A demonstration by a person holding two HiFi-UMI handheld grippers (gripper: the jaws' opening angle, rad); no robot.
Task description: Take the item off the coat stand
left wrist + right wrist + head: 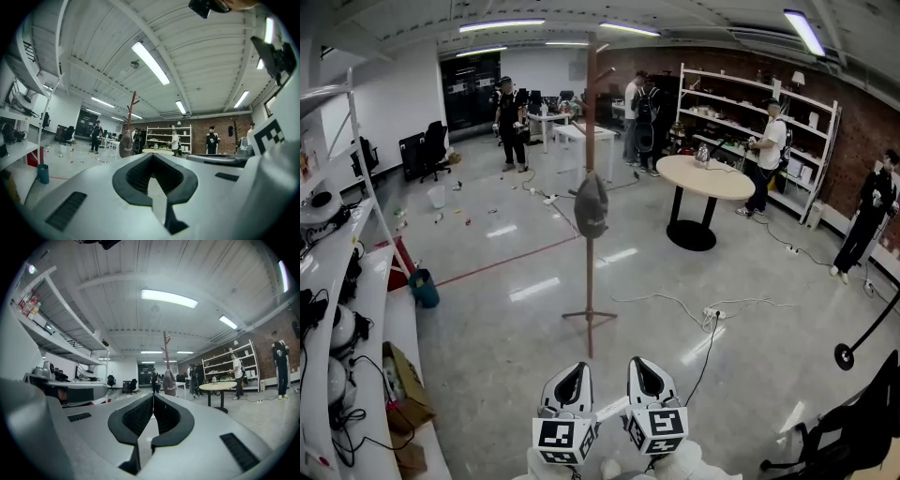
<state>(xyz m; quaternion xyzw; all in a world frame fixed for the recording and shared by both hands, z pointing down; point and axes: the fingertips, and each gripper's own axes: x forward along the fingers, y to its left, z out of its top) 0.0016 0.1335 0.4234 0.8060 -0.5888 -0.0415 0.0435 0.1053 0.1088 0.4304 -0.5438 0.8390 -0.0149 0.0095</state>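
A thin wooden coat stand (589,244) rises from the shiny floor a few steps ahead. A dark grey cap (591,206) hangs on it about halfway up. My left gripper (574,369) and right gripper (646,362) sit side by side at the bottom of the head view, well short of the stand, and both point toward it. The left gripper view shows the cap (125,144) far off, beyond the left gripper (152,155), whose jaws are shut and empty. In the right gripper view the cap (168,382) hangs just past the right gripper (153,395), also shut and empty.
A round table (705,176) stands right of the stand, with people near it and by the wall shelves (759,103). Cables and a power strip (712,313) lie on the floor. A workbench (356,309), teal bin (424,289) and cardboard box (405,380) line the left.
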